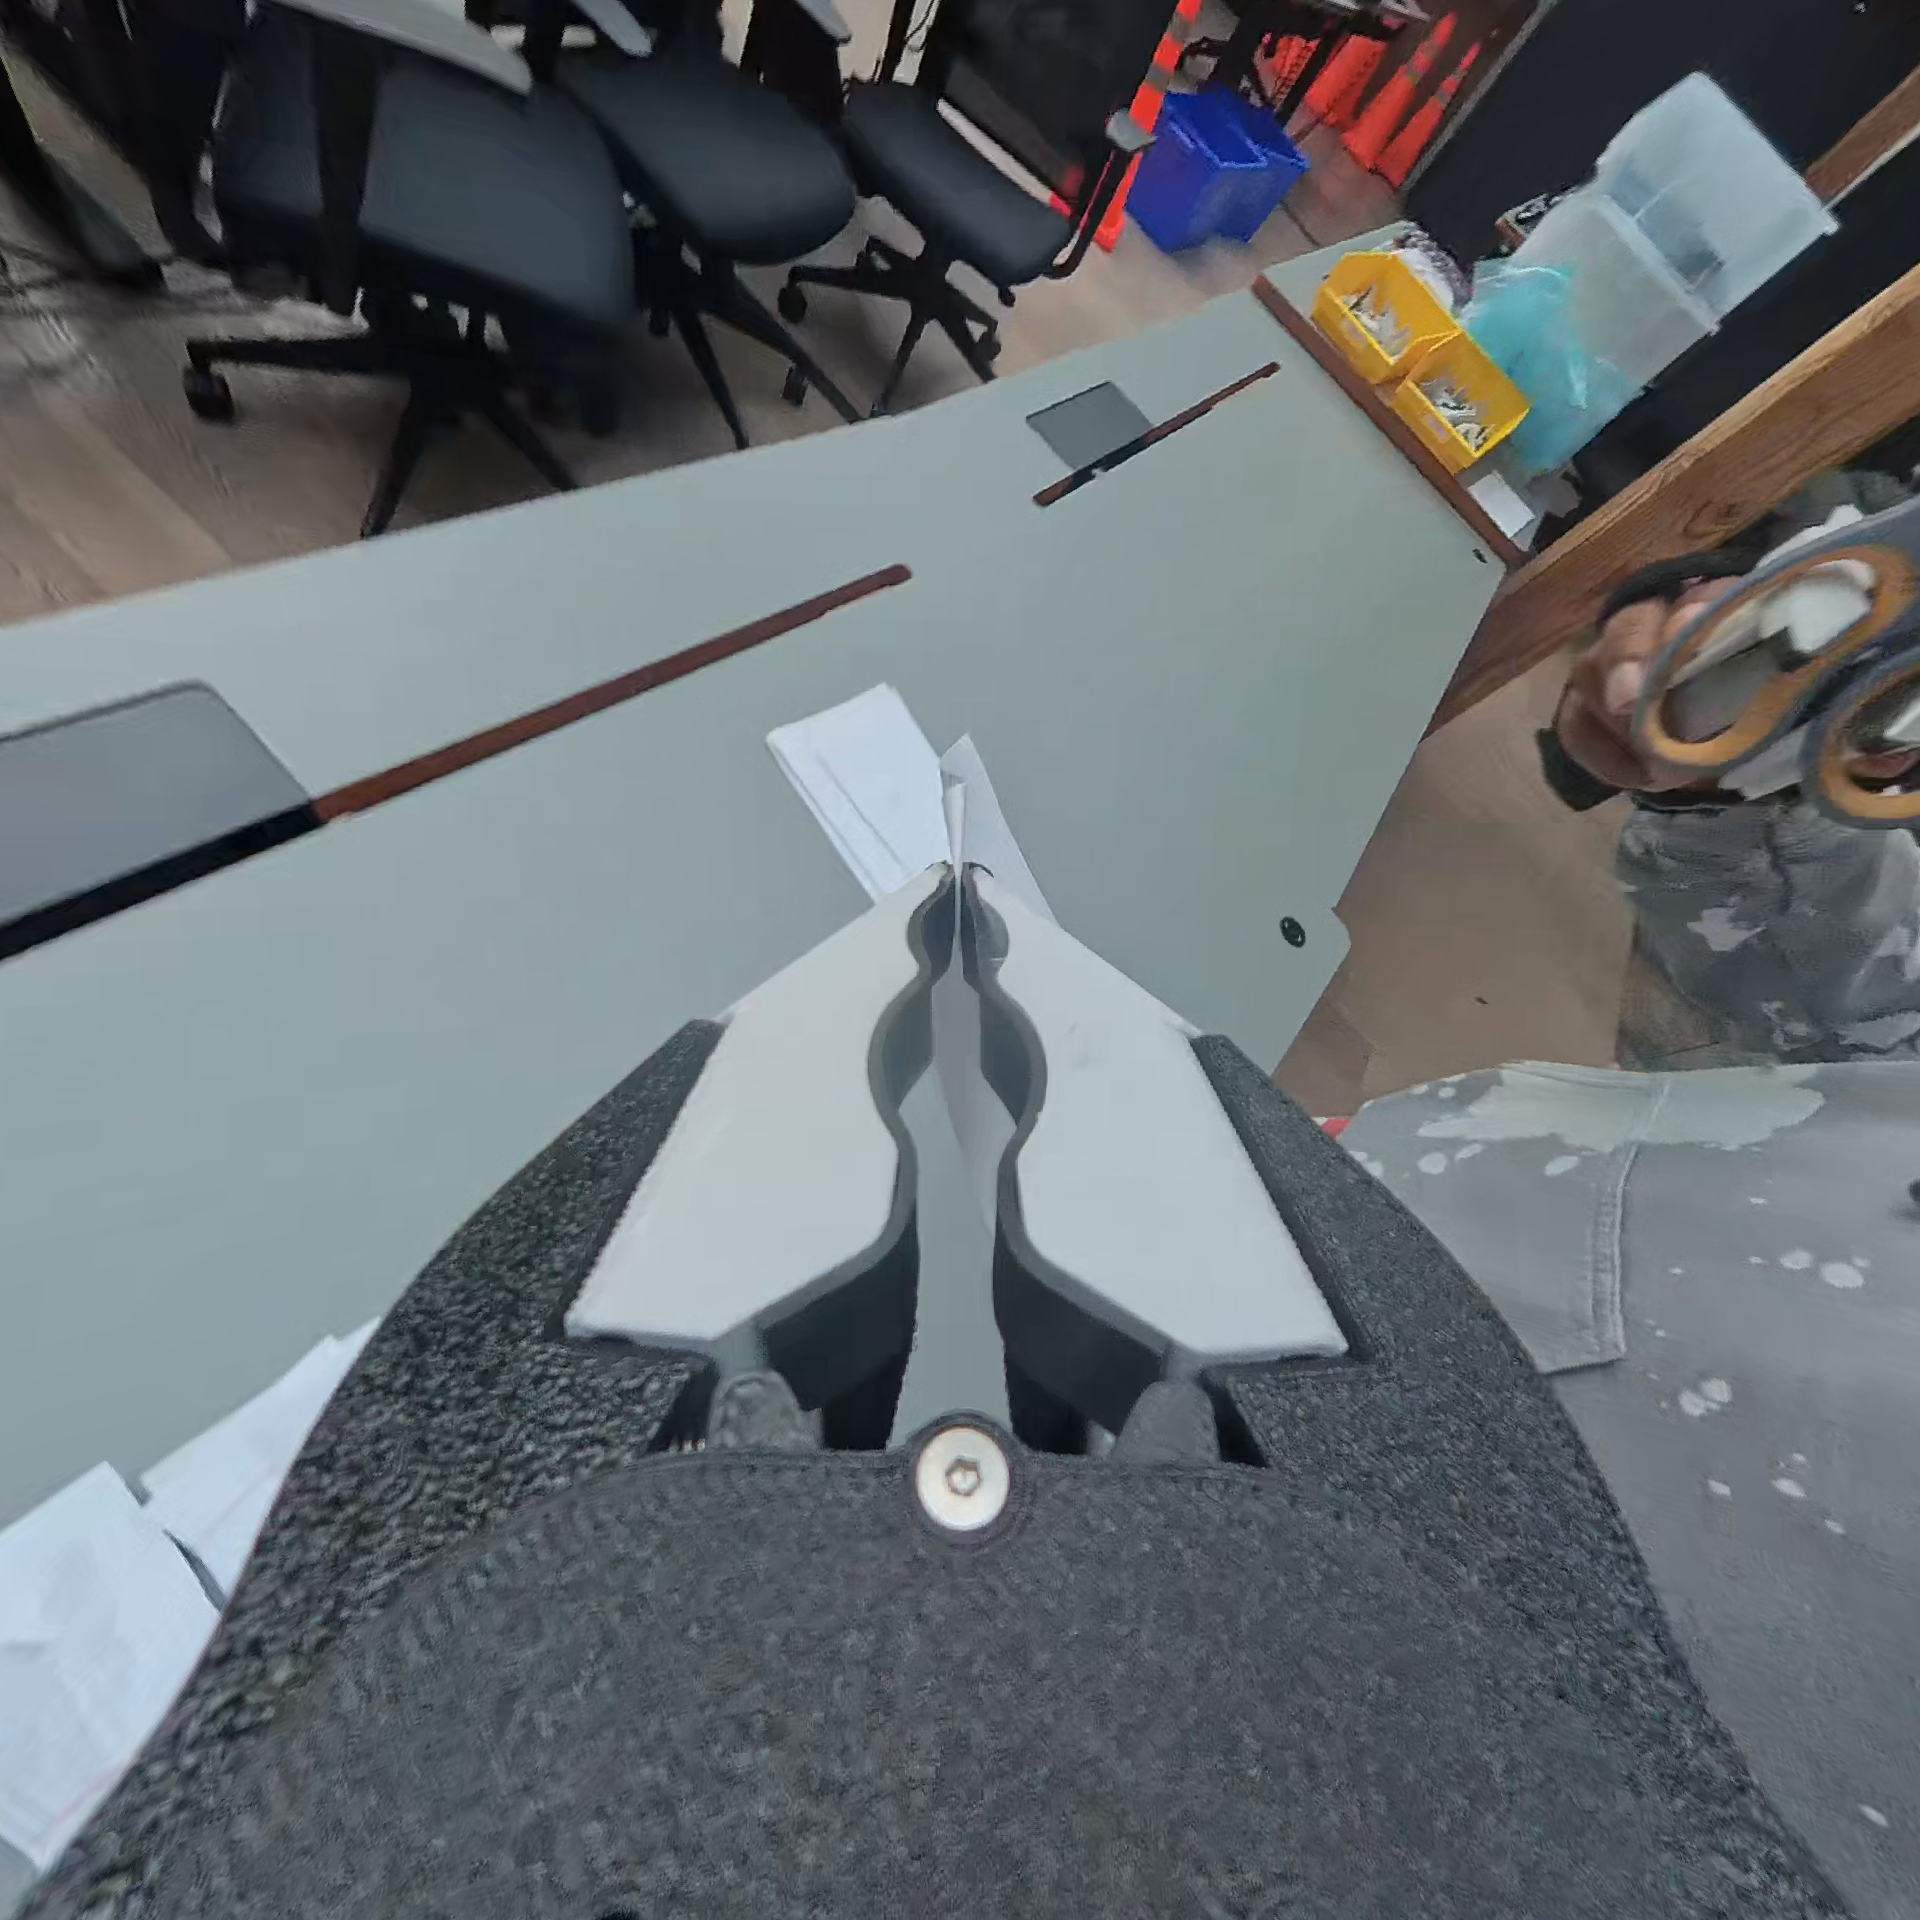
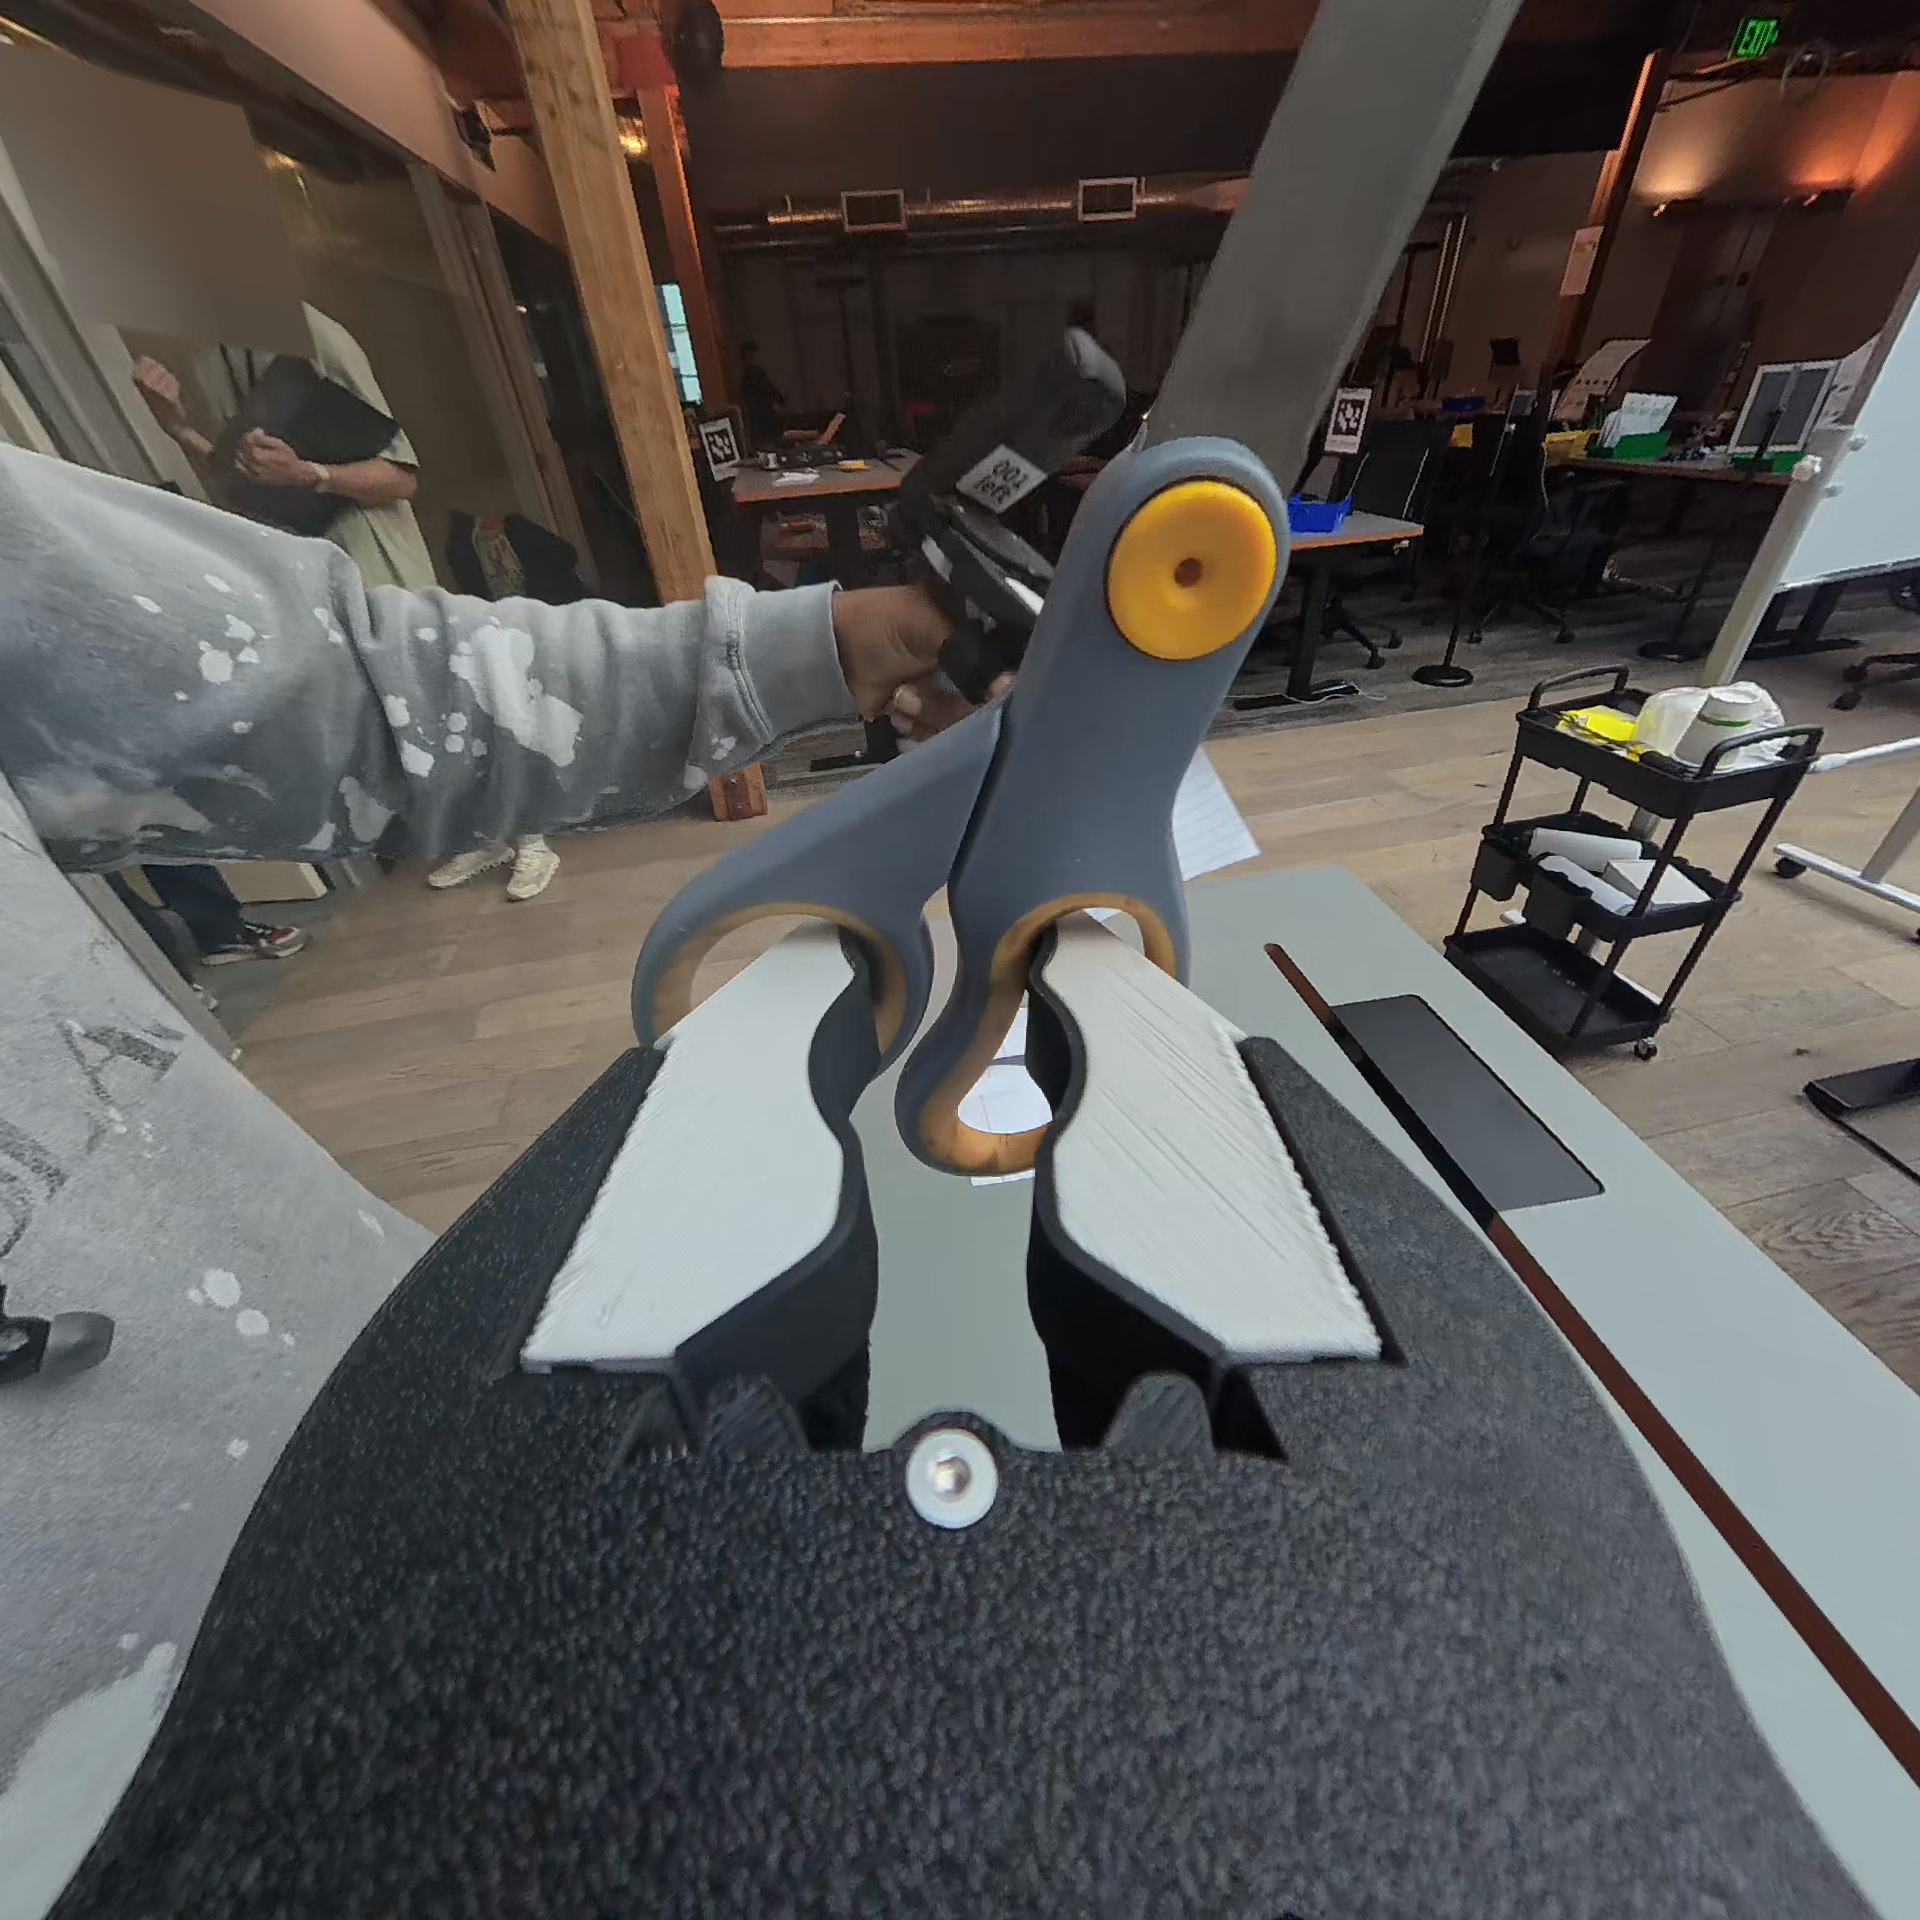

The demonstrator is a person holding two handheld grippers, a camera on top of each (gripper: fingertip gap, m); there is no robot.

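My left gripper (image 1: 954, 875) is shut on a white sheet of paper (image 1: 883, 779) and holds it above the grey table (image 1: 520, 935). The paper sticks out past the fingertips and also runs back between the fingers. My right gripper (image 2: 956, 935) has its fingers (image 2: 727, 1122) threaded through the two handle loops of grey scissors (image 2: 1081, 748) with an orange pivot (image 2: 1190, 566). The handles are pressed together and the blade (image 2: 1330, 208) points up. The scissors also show at the right edge of the left wrist view (image 1: 1766, 675). The left gripper (image 2: 977, 540) shows behind the scissors, near the paper (image 2: 1210, 821).
More white sheets (image 1: 94, 1621) lie at the table's near left. Office chairs (image 1: 499, 208), a blue bin (image 1: 1210, 166) and yellow bins (image 1: 1418, 348) stand beyond the table. A wooden beam (image 1: 1714, 468) is at the right. A black cart (image 2: 1621, 862) stands on the floor.
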